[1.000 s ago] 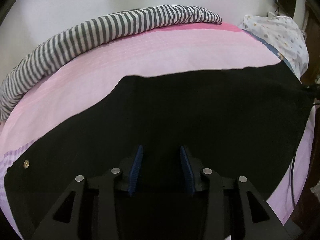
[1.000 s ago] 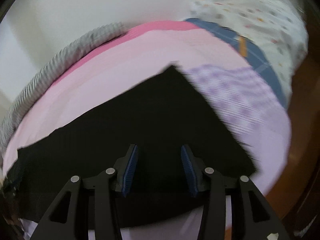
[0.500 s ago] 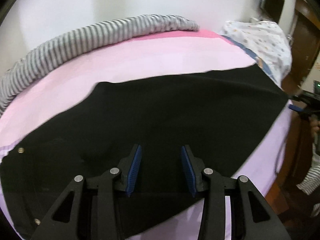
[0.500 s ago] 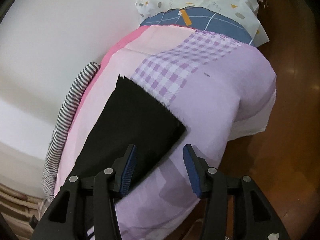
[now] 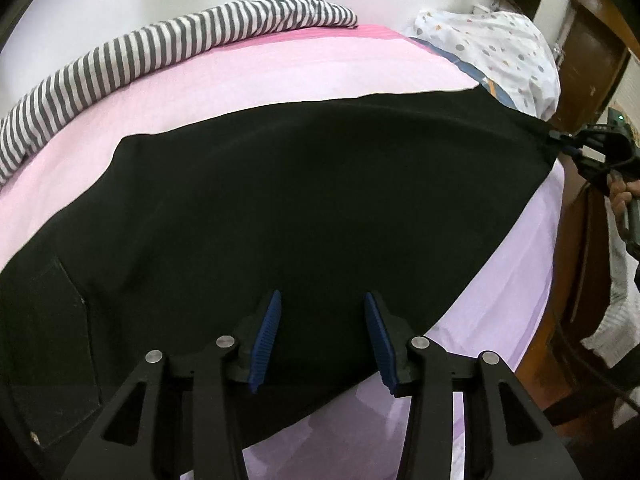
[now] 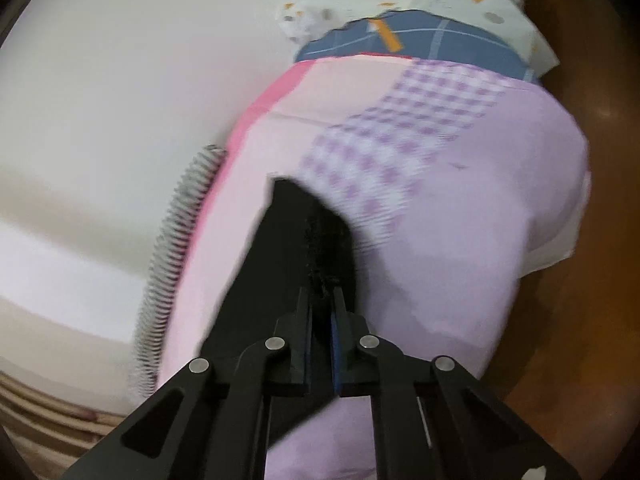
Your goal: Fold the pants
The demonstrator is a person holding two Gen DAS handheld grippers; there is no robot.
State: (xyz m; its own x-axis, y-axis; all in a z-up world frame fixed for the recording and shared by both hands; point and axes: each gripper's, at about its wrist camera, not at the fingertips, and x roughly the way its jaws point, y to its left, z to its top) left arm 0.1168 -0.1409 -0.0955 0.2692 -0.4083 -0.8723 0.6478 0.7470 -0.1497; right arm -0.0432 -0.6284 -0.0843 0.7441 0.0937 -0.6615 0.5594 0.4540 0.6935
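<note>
Left gripper (image 5: 320,336): fingers apart and opening, angled steeply down. Right gripper (image 6: 321,300): fingers clamped together on black pants (image 6: 276,248) hem.

Right gripper (image 6: 323,312) clamps black pants (image 6: 280,264) — hem pinched.

Black gripper (image 5: 320,338) frames, silver screws, ribbed blue jaws.

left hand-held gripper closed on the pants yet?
No: the left hand-held gripper hovers over the black pants, its blue pads apart and opening, pinching no cloth.
</note>
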